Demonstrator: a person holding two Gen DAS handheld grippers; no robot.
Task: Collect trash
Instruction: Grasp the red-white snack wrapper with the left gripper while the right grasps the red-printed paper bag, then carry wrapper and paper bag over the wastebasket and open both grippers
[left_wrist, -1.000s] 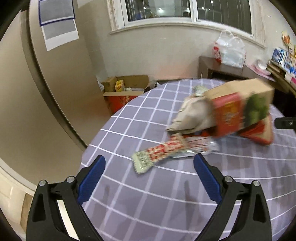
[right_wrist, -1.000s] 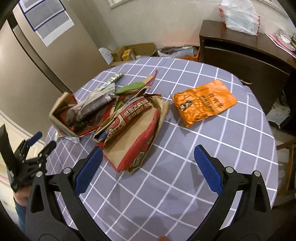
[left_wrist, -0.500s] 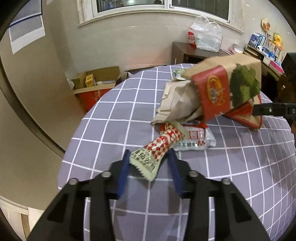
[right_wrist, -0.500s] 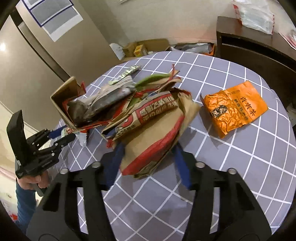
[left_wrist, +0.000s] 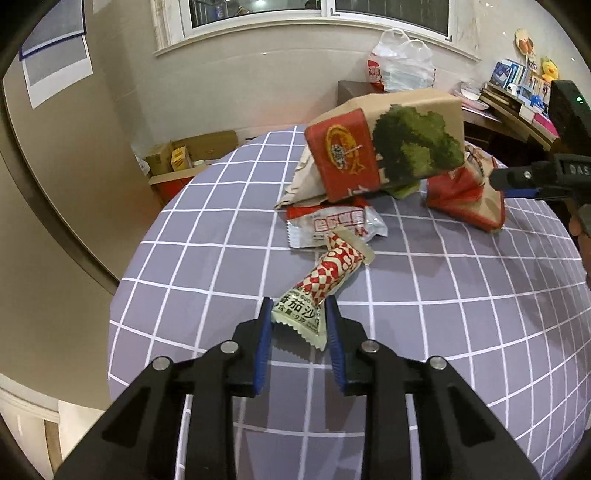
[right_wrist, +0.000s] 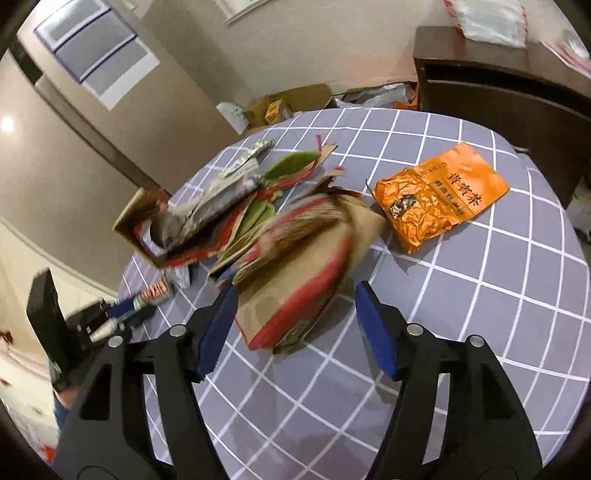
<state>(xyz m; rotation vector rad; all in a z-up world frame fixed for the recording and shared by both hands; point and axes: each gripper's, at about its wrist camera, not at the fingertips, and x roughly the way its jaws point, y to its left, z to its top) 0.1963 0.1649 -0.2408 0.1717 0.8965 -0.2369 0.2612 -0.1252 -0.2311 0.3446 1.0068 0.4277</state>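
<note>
My left gripper (left_wrist: 297, 325) is shut on the near end of a red-and-white checked snack wrapper (left_wrist: 328, 273), which it holds slightly lifted off the table. Behind it lie a white wrapper (left_wrist: 332, 225) and a brown paper bag (left_wrist: 388, 147) stuffed with trash. My right gripper (right_wrist: 295, 325) has narrowed around the near end of a brown-and-red paper bag (right_wrist: 295, 284), blurred by motion; its blue pads do not clearly touch it. An orange foil packet (right_wrist: 439, 195) lies to the right. The left gripper also shows in the right wrist view (right_wrist: 125, 314).
A round table with a purple checked cloth (left_wrist: 443, 332) holds everything. Cardboard boxes (left_wrist: 184, 158) sit on the floor beyond it. A dark wooden cabinet (right_wrist: 498, 85) stands at the back right with a white plastic bag (left_wrist: 402, 62) on top.
My left gripper closed from wide open onto the checked wrapper and lifted its end. My right gripper moved down to the brown-and-red bag and narrowed around it.
</note>
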